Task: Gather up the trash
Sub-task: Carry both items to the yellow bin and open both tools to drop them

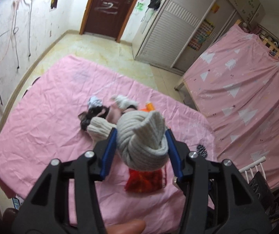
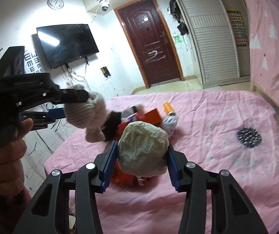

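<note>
My left gripper (image 1: 141, 136) is shut on a knotted grey knit scarf (image 1: 142, 138) and holds it above the pink sheet (image 1: 51, 107). It also shows in the right wrist view (image 2: 75, 105), raised at the left with the scarf (image 2: 86, 113) in it. My right gripper (image 2: 142, 146) is shut on a crumpled grey-white plastic bag ball (image 2: 143, 148), just above a red snack wrapper (image 2: 125, 177). A pile of trash lies behind: an orange box (image 2: 153, 116), an orange bottle (image 2: 168, 108), a dark furry item (image 2: 112, 125) and a crumpled foil pack (image 2: 170, 122).
A black spiky ball (image 2: 248, 134) lies on the sheet at the right. A bed draped in pink cloth (image 1: 246, 97) stands to the right, a slatted wardrobe (image 2: 211, 39) and a brown door (image 2: 151, 41) behind. A TV (image 2: 67, 42) hangs on the left wall.
</note>
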